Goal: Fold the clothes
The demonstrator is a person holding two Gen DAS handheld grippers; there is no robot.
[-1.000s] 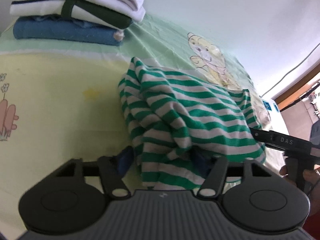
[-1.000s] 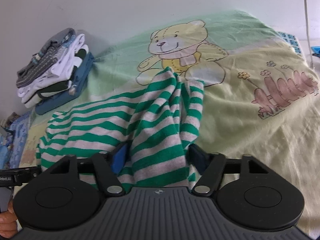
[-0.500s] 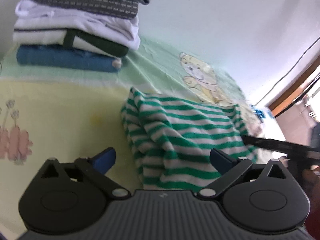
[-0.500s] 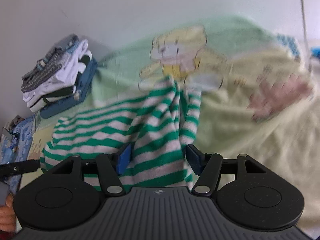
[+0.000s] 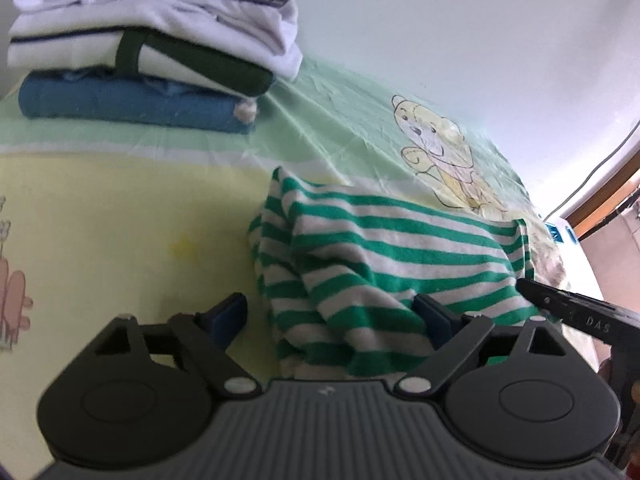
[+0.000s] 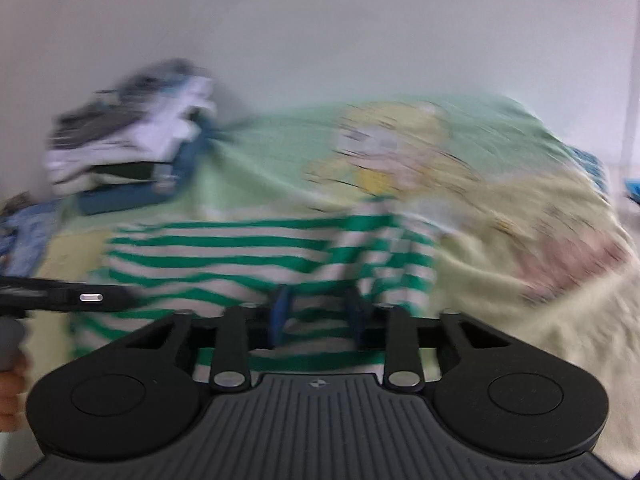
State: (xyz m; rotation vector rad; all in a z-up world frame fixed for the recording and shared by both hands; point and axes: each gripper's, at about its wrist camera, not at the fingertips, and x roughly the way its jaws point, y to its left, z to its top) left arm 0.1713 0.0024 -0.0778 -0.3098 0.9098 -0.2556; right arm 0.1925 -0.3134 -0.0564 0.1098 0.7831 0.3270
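Striped top (image 5: pixel 384 264), green and white, lies bunched in the middle of the bed (image 5: pixel 120 208), below the printed bear (image 5: pixel 436 148) and well apart from the stack of folded clothes (image 5: pixel 152 48) at the far left corner. Our left gripper (image 5: pixel 336 316) has its fingers spread wide, with the near hem lying loose between them. Our right gripper (image 6: pixel 318 314) has just been closing; its fingers are drawn close on a fold of the cloth at the top's right side, though blur leaves the pinch itself uncertain. We judge that we are taking fresh holds for the next fold. Next, we think, the left fingers must close on the hem, so both hands can lift and lay the top flat.
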